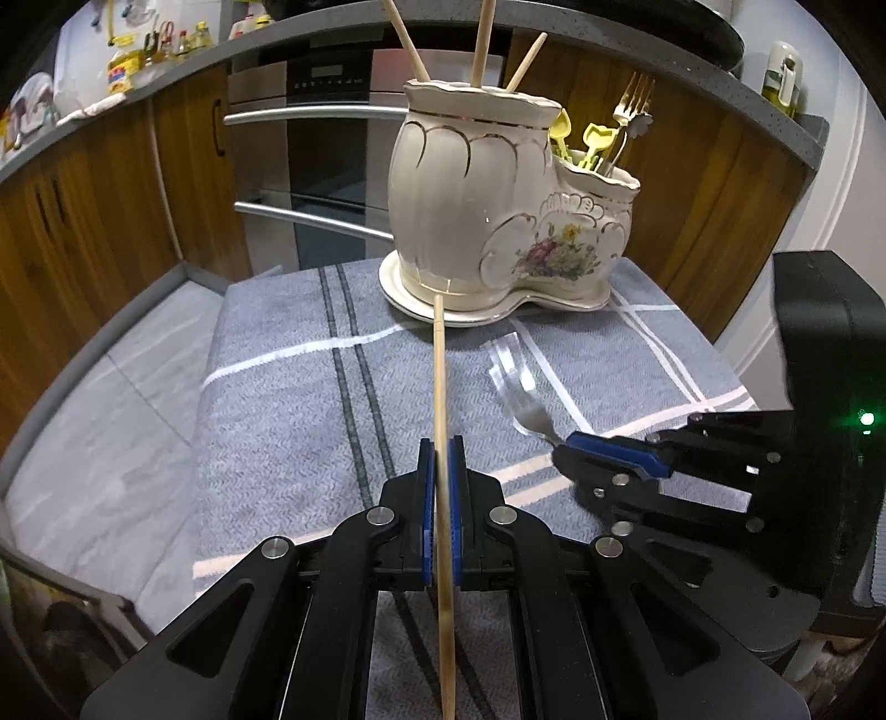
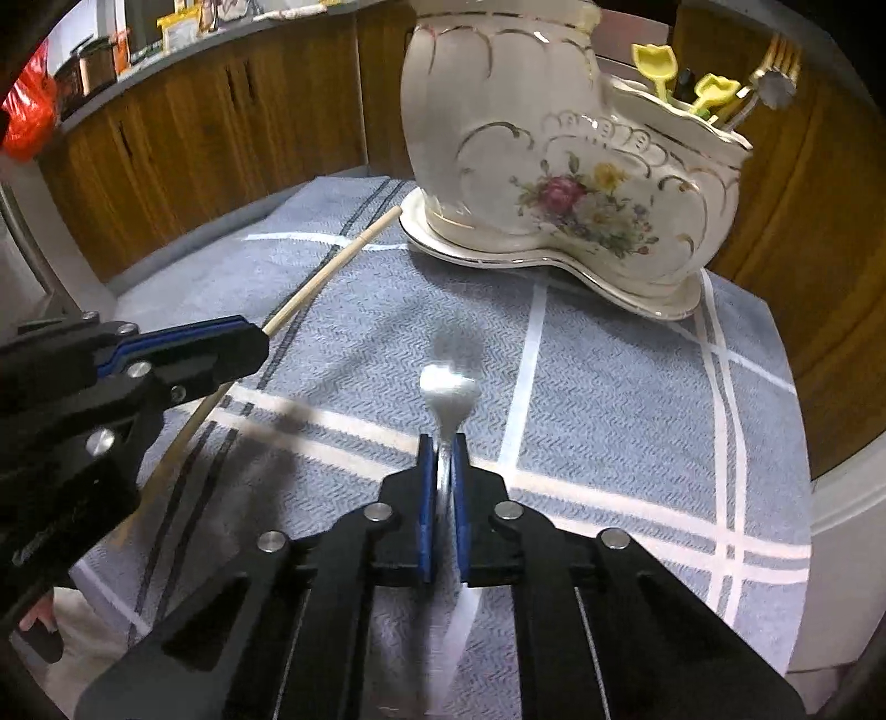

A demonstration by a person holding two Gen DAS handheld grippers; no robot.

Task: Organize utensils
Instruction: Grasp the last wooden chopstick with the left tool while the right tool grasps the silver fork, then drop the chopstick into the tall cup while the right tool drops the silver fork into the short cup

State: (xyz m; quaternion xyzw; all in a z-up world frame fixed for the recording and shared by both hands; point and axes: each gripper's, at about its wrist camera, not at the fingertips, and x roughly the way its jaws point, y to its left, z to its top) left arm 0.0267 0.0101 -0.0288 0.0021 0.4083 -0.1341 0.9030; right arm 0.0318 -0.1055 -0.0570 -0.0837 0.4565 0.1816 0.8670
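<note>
My left gripper (image 1: 441, 448) is shut on a wooden chopstick (image 1: 440, 376) whose tip points at the base of the cream, boot-shaped ceramic holder (image 1: 470, 210). Three chopsticks (image 1: 482, 44) stand in the holder's tall part. Yellow picks (image 1: 595, 141) and a gold fork (image 1: 631, 105) stand in its low part. My right gripper (image 2: 443, 448) is shut on the neck of a silver fork (image 2: 448, 387), which is blurred and lies just above the cloth. In the left wrist view the right gripper (image 1: 559, 448) and its fork (image 1: 515, 382) show to the right. In the right wrist view the left gripper (image 2: 266, 338) holds the chopstick (image 2: 332, 271) at left.
A blue-grey checked cloth (image 1: 288, 399) covers the grey table (image 1: 99, 399). The holder stands on a cream saucer (image 2: 637, 293) at the cloth's far end. Wooden cabinets (image 1: 83, 221) and an oven (image 1: 326, 166) stand behind. Part of a person's hand (image 2: 33, 620) shows at lower left.
</note>
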